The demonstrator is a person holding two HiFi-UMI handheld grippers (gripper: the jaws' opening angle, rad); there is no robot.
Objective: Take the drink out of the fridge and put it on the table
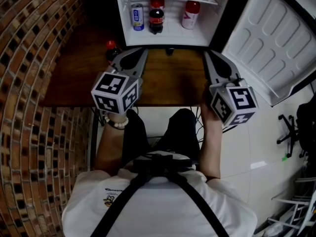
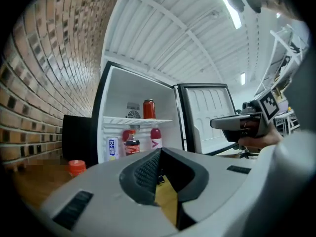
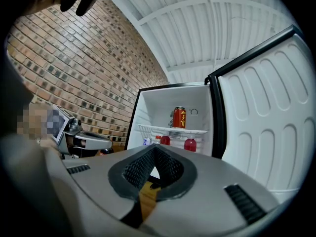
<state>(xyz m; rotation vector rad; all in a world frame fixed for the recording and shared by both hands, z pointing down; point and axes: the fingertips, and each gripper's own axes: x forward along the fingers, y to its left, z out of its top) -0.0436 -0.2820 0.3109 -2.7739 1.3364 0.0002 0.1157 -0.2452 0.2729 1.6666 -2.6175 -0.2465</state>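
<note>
While the left tongs (image 1: 143,50) and the right tongs (image 1: 206,53) both hover clenched and empty over the table (image 1: 168,80), the cola bottle (image 1: 156,19) stands upright inside the open fridge (image 1: 170,34), just past the table's far edge and nearer the left tongs.

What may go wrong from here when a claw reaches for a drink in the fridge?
Both the left claw and right claw are shut; reaching in so would push a drink, not grip it.
The cola bottle stands close beside the blue can; one may tip.
The red-capped bottle on the table sits by the left claw and may be knocked.
</note>
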